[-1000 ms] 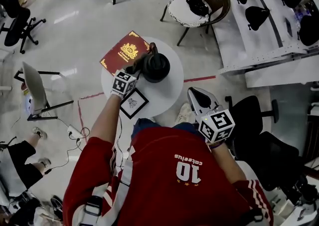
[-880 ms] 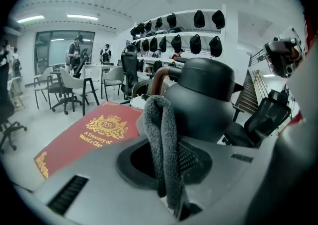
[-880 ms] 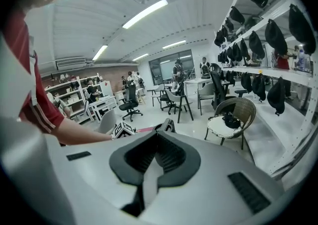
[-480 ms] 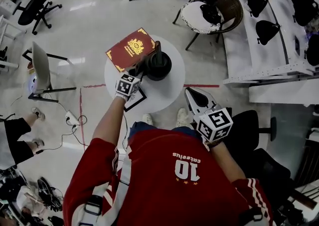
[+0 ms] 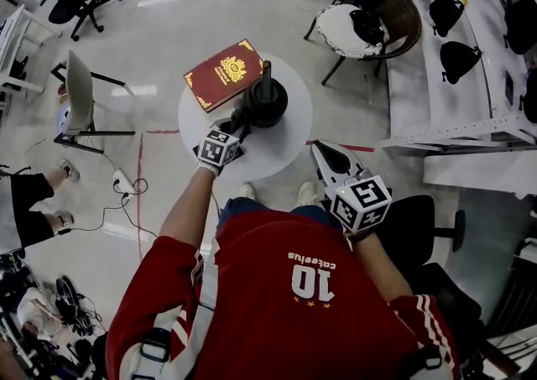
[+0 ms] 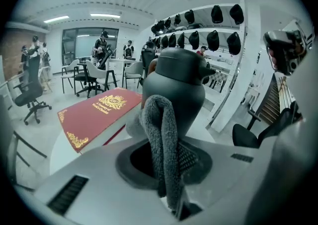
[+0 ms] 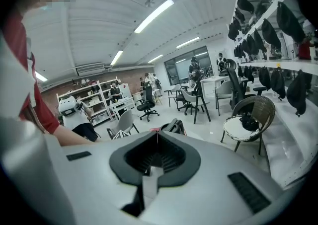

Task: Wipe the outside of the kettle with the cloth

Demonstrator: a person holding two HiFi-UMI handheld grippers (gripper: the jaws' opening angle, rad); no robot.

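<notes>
A black kettle (image 5: pixel 267 102) stands on the small round white table (image 5: pixel 289 139). In the left gripper view the kettle (image 6: pixel 175 82) rises just past the jaws. My left gripper (image 5: pixel 236 127) is shut on a grey cloth (image 6: pixel 158 114), and the fold bulges out against the kettle's near-left side. That cloth (image 5: pixel 242 115) shows only as a dark bit in the head view. My right gripper (image 5: pixel 333 163) hangs off the table's near right edge, shut with nothing in it. In the right gripper view my right gripper (image 7: pixel 158 132) points toward the kettle's top (image 7: pixel 171 125).
A red book with gold print (image 5: pixel 222 74) lies on the table left of the kettle, and also shows in the left gripper view (image 6: pixel 94 114). A wicker chair (image 5: pixel 369 13) stands beyond the table. A long white bench (image 5: pixel 453 76) with black caps runs along the right.
The head view has shifted, so the table sits a little higher and further right. My left gripper stays at the kettle's side with the cloth. The right gripper has barely moved.
</notes>
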